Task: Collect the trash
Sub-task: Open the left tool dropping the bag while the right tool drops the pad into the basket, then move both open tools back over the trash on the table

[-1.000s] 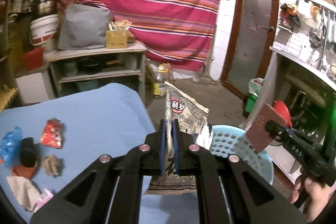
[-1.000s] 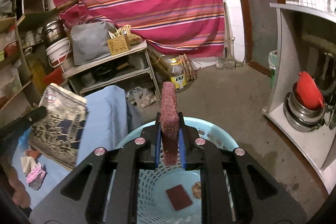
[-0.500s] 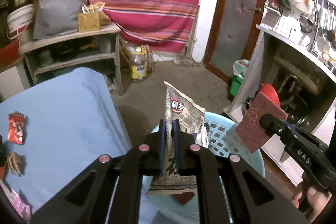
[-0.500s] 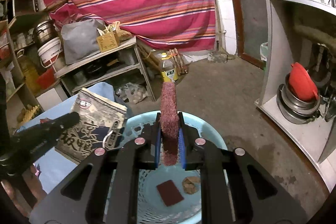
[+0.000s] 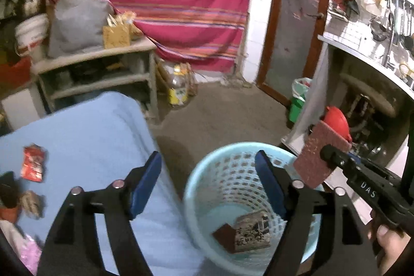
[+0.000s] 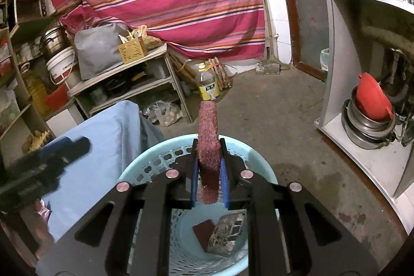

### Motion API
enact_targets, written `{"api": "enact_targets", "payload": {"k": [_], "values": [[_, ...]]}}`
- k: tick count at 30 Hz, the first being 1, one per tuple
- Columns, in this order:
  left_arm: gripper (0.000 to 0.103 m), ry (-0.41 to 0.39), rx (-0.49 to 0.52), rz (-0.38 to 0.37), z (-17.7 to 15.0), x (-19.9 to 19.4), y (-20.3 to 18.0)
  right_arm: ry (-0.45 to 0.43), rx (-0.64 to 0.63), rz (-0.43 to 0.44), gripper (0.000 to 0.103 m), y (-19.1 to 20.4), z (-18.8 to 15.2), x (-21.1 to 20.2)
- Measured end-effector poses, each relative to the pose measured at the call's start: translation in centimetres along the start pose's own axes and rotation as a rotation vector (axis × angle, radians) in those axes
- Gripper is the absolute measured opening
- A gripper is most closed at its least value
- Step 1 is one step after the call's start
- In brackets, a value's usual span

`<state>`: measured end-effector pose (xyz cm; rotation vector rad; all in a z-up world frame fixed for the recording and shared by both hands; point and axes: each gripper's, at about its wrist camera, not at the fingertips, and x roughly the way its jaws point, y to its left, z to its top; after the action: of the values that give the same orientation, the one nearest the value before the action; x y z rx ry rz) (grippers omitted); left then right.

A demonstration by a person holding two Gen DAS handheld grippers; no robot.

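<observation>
The left tongs (image 5: 208,167) are standing apart, having just opened, empty above the basket (image 5: 204,180) holding the wrapper (image 5: 252,230). The right tongs (image 6: 209,167) are clamping a scouring pad (image 6: 208,144).

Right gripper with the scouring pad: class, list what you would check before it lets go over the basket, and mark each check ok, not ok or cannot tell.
1. Right gripper shut on the maroon scouring pad: ok.
2. Pad over the mouth of the light blue basket: ok.
3. Left gripper jaws have just opened, nothing between them: ok.
4. Printed packet lying in the basket: ok.
5. Left gripper out of the pad's drop path: cannot tell.
6. Table cleared of trash: not ok, red wrapper remains.
</observation>
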<state>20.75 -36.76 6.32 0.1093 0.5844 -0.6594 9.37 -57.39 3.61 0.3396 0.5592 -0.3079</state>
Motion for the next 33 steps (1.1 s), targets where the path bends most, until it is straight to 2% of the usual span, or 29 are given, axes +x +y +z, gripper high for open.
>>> {"api": "enact_targets", "payload": {"k": [9, 11, 12, 13, 17, 19, 21, 28, 33], "values": [[0.091, -0.051, -0.043, 0.093, 0.9, -3.8, 3.9, 0.043, -0.055, 0.028, 0.017, 3.0, -0.5, 1.0], [0.092, -0.052, -0.054, 0.110, 0.4, -4.5, 4.8, 0.062, -0.062, 0.032, 0.030, 3.5, -0.6, 1.4], [0.092, -0.052, -0.062, 0.119, 0.3, -4.8, 5.3, 0.060, -0.062, 0.017, 0.051, 3.9, -0.7, 1.6], [0.092, -0.051, -0.068, 0.125, 0.2, -5.0, 5.7, 0.052, -0.059, 0.006, 0.064, 4.1, -0.8, 1.7], [0.092, -0.059, -0.097, 0.168, -0.6, -6.8, 8.1, 0.054, -0.060, -0.028, 0.079, 4.8, -0.9, 2.2], [0.094, -0.065, -0.100, 0.188, -1.1, -7.7, 9.2, 0.042, -0.072, -0.078, 0.095, 5.2, -1.0, 2.2], [0.095, -0.071, -0.107, 0.215, -1.6, -8.8, 10.7, 0.024, -0.081, -0.114, 0.099, 5.8, -1.0, 2.1], [0.096, -0.071, -0.188, 0.288, -3.0, -11.5, 16.5, -0.016, -0.075, -0.159, 0.099, 8.1, -1.0, 2.1], [0.098, -0.067, -0.190, 0.368, -4.8, -13.7, 19.9, -0.046, -0.067, -0.122, 0.099, 10.9, -1.1, 2.1]]}}
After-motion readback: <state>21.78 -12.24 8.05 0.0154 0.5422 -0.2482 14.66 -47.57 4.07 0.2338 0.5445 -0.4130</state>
